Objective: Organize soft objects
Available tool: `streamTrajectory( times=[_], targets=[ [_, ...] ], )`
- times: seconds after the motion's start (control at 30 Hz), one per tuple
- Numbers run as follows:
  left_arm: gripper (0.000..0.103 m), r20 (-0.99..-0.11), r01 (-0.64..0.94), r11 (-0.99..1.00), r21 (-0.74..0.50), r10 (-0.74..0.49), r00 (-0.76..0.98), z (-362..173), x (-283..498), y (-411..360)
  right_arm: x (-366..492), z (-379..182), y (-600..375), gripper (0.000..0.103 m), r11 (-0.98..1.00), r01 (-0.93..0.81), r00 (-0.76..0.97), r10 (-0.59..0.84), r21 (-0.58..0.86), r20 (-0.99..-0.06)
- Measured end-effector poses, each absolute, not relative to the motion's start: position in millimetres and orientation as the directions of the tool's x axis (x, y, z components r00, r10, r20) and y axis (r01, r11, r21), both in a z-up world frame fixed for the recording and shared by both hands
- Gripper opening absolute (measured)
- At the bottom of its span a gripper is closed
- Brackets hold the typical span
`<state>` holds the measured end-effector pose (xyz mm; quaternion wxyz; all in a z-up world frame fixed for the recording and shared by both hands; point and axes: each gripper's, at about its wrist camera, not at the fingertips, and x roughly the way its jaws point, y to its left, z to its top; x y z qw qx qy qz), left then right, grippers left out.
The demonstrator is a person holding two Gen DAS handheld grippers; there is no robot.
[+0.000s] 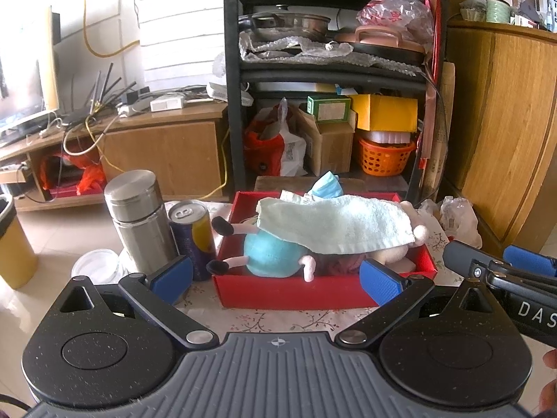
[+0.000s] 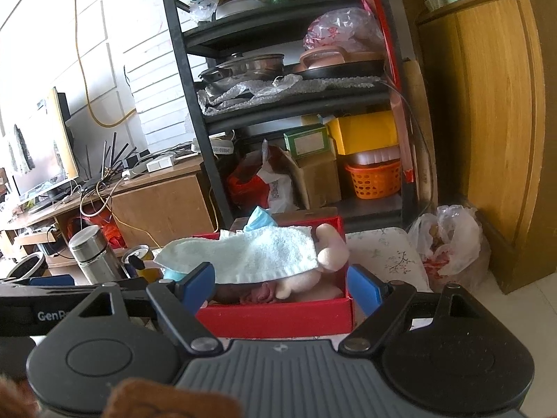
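A red box (image 1: 289, 292) (image 2: 278, 317) stands on the flowered tablecloth and holds the soft things. A pale green towel (image 1: 334, 224) (image 2: 257, 254) lies over them. Under it I see a blue plush toy (image 1: 271, 256) with black-tipped legs, a cream plush toy (image 2: 330, 247) and a blue face mask (image 1: 327, 184) at the far side. My left gripper (image 1: 278, 280) hangs open just before the box's near wall, nothing between its fingers. My right gripper (image 2: 283, 287) is open too, in front of the box. Its fingers (image 1: 487, 264) show at the right of the left wrist view.
A steel flask (image 1: 139, 216) and a drink can (image 1: 193, 233) stand left of the box. A white plastic bag (image 2: 449, 244) lies on the floor at the right. Behind are a black shelf rack (image 1: 330, 69), a low wooden TV stand (image 1: 156, 142) and a wooden cabinet (image 1: 504, 122).
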<state>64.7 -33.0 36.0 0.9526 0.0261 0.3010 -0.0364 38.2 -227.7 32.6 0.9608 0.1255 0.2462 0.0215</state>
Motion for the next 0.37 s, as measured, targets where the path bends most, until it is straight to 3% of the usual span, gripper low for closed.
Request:
streamTrajectory(
  times=[0.37],
  targets=[
    [0.098,-0.564,0.083,0.996,0.032,-0.051,0.824,36.7,63.7,-32.0,38.5,33.7,-228.6,0.056,0.965,0.018,0.88,0.11,0.263,-0.462]
  ],
)
